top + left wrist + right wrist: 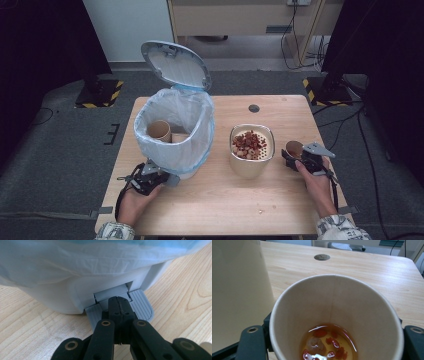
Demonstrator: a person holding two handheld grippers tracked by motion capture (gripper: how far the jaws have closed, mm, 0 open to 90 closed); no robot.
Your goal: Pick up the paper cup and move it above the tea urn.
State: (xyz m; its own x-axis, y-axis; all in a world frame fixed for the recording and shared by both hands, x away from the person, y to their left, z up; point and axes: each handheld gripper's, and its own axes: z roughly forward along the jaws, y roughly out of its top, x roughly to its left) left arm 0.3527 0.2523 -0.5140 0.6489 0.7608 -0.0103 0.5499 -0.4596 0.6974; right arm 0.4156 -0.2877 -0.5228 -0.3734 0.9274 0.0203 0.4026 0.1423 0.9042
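A white pedal bin (175,145) lined with a pale bag stands on the left of the table with its lid (175,65) up. A paper cup (159,131) lies inside it. My left gripper (152,179) is shut, and its tips (120,303) rest on the bin's grey foot pedal (143,306). On the right, my right gripper (296,159) is shut on a second paper cup (294,148). In the right gripper view this cup (352,305) sits between the black fingers (252,340) and holds a little amber liquid with red bits (329,342).
A cream container (250,170) with a perforated insert full of red and pale bits stands mid-table, its wall (237,290) just left of the held cup. A round cable hole (254,108) lies at the far side. Bare wood stretches along the near edge (225,210).
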